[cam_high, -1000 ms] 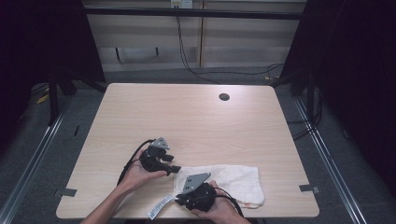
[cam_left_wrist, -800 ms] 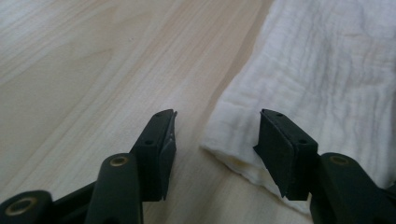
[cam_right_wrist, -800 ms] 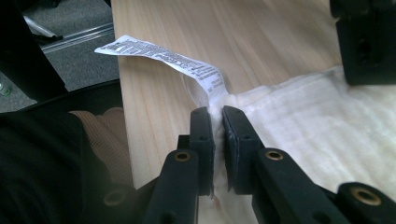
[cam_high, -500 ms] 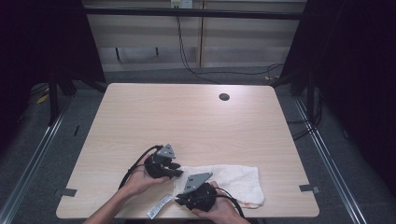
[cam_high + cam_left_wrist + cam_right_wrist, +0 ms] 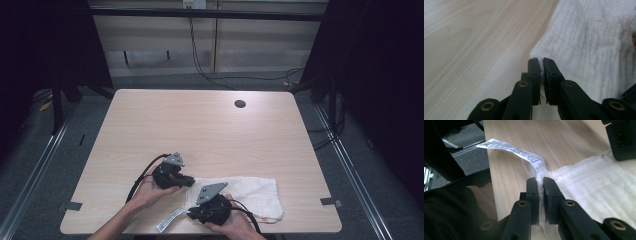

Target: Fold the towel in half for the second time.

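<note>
Left claw [image 5: 541,62]: jaws nearly closed, pinching the cloth [image 5: 594,50] at its far-left corner. Right claw [image 5: 541,182]: jaws nearly closed on the near-left corner, beside the printed label [image 5: 511,151]. Cloth: white, lying flat at the worktop [image 5: 200,125] near edge, right of both claws. Step in hand, probably: both left corners gripped, ready for a fold or spread. Next move calls for lifting both corners together, keeping even tension.

Print on care label [image 5: 511,150] too small to read; towel [image 5: 594,50] cut off at frame edge.
</note>
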Available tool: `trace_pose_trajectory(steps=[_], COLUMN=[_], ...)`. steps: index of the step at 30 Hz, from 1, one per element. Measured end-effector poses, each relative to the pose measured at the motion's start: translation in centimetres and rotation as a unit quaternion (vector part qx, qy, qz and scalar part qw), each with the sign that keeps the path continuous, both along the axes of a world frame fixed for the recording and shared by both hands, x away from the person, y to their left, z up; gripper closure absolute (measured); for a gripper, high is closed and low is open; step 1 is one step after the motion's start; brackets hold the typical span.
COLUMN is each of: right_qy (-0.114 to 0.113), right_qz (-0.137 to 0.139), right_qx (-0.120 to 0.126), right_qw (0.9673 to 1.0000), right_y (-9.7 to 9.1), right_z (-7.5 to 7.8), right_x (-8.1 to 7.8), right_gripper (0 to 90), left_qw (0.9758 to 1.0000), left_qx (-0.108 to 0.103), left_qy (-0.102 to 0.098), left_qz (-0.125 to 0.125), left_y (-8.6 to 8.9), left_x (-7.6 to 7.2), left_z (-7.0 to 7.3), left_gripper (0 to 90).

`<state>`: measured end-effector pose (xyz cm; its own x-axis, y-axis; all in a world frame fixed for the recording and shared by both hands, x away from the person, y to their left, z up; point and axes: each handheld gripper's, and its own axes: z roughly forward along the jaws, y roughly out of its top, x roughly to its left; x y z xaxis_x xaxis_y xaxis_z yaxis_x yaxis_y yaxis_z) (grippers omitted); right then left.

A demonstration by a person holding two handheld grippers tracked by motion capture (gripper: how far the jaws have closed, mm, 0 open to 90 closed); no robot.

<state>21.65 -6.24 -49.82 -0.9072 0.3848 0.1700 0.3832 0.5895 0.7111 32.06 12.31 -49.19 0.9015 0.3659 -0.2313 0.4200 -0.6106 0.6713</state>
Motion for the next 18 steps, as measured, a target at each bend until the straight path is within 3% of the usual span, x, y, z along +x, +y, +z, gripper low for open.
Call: trace_pose_trajectory(steps=[9,14,18], right_qy=[0.008,0.009,0.006], right_qz=[-0.010,-0.021,-0.022], right_qx=[0.025,0.034,0.051], right_qw=[0.9996,0.9991,0.9984], right_y=[-0.3,-0.4,-0.2], right_z=[1.2,1.7,2.6], right_x=[0.3,0.4,0.7], right_gripper=[84.0,84.0,84.1], left_qw=[0.9999,0.9990,0.9985], left_qx=[-0.009,-0.041,-0.049], left_qy=[0.004,0.006,0.007], left_qz=[0.007,0.017,0.024], left_y=[0.4,1.0,1.6], left_x=[0.4,0.7,0.9], left_z=[0.3,0.9,1.3], left_gripper=[84.8,84.8,84.7])
